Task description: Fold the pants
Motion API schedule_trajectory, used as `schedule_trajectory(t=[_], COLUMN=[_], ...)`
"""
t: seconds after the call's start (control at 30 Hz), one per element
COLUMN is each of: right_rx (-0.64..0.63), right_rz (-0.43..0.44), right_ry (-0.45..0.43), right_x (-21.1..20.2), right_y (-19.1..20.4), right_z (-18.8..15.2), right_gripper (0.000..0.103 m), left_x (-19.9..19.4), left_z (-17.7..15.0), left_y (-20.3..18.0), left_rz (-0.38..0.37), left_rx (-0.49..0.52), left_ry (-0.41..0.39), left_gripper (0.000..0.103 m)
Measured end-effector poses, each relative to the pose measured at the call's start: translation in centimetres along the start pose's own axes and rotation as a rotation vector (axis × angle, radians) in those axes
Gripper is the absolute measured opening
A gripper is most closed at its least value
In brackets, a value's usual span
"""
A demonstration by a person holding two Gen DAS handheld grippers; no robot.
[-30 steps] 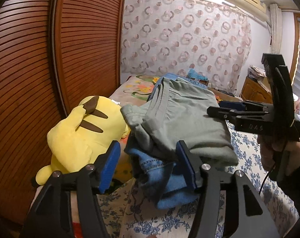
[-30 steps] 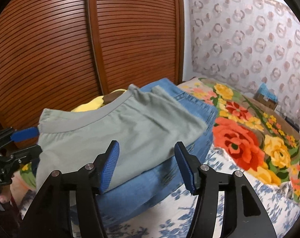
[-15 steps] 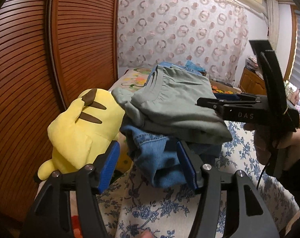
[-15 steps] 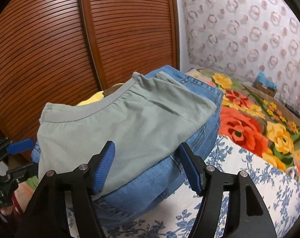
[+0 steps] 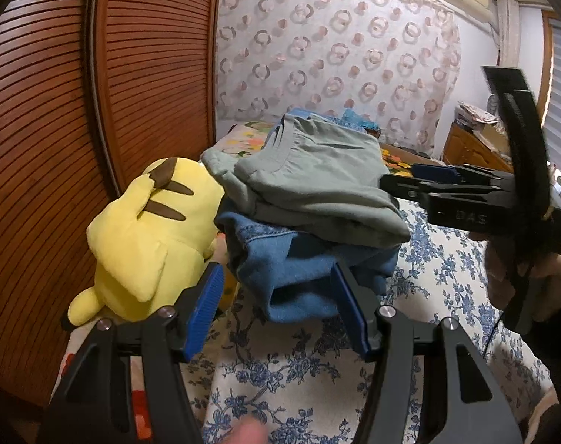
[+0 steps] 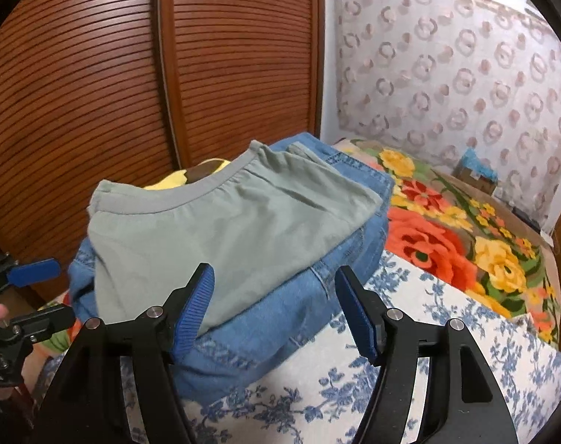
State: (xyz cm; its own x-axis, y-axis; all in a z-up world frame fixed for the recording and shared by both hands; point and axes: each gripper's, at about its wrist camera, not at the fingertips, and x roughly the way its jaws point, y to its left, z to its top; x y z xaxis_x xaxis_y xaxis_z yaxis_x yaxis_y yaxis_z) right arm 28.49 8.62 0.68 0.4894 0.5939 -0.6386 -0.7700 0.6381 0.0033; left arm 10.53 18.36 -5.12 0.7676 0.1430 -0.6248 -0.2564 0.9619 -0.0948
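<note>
Starting at the left, a yellow plush toy lies against the wooden doors, touching a stack of clothes on the flowered bedsheet. The green pants sit folded on top of the blue jeans. Both look soft and limp; the green pair is probably light and may slide off the stiffer, heavier denim. The elastic waistband or a folded edge seems the surest place to pinch. The left gripper hangs wide apart and empty before the stack. The right gripper is likewise spread, holding nothing.
</note>
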Motion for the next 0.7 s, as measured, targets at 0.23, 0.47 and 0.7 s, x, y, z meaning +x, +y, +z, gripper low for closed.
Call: schedule_trajectory(t=[0.23, 0.47, 0.7], right_rx=[0.02, 0.045, 0.077], right_rz=[0.024, 0.002, -0.046], right_ry=[0.0, -0.017, -0.038], right_x=[-2.4, -4.5, -7.1], right_y=[-0.2, -0.2, -0.2], right_z=[-1.4, -3.3, -5.5], right_gripper=[0.074, 0.083, 0.084], left_x=[-0.7, -1.7, -2.6], left_z=[-0.7, -1.6, -2.2], left_y=[-0.8, -1.8, -3.1], left_rz=[-0.029, -0.022, -0.047], left_rx=[-0.002, 0.006, 0.024], left_ry=[0.001, 0.001, -0.006], left_gripper=[0.06, 0.06, 0.06])
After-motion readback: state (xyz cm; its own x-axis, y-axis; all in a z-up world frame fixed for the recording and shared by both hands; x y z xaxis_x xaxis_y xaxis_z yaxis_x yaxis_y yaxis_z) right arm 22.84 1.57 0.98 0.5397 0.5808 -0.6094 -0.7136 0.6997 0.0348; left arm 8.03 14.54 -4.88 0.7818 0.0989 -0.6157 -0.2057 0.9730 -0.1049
